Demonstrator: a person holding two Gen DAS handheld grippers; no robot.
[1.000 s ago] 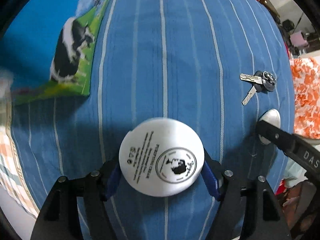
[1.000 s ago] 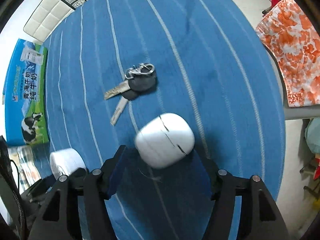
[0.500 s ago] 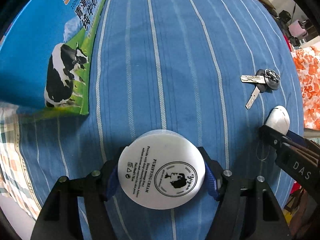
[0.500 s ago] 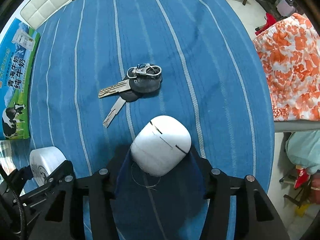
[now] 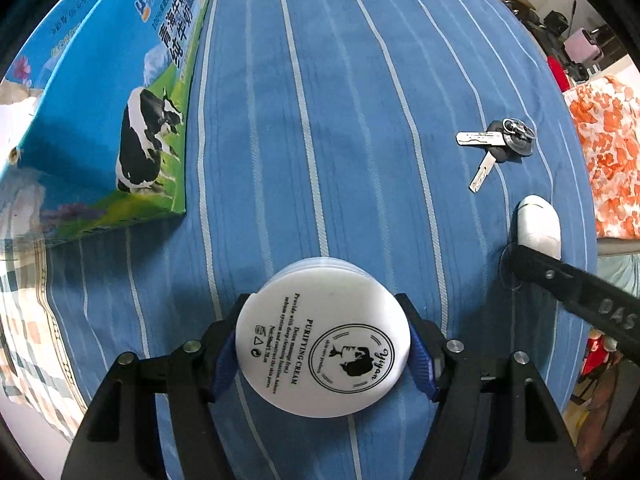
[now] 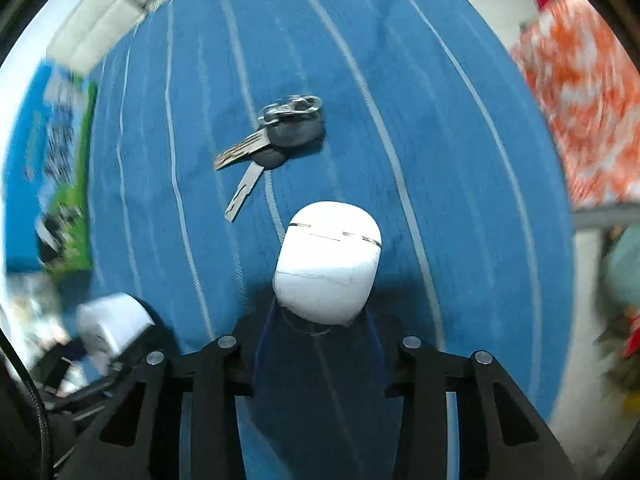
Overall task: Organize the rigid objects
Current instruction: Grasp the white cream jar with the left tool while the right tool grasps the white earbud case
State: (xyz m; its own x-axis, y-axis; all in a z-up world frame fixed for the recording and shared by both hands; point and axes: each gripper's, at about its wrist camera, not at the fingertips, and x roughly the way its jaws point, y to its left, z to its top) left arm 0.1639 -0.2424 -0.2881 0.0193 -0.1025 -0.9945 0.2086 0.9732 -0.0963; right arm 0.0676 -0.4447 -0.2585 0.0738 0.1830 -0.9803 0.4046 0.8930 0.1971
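Blue-padded left gripper (image 5: pixel 323 354) fingers pinch a white cream jar (image 5: pixel 322 343) above the striped blue cloth (image 5: pixel 340 120). Right gripper (image 6: pixel 318 354) jaws are closing around a white earbud case (image 6: pixel 330 260); contact unclear. Keys (image 6: pixel 272 144) lie beyond, milk carton (image 5: pixel 116 92) further left.

A blue striped cloth (image 5: pixel 360 80) covers the table beside orange floral fabric (image 5: pixel 612 152).
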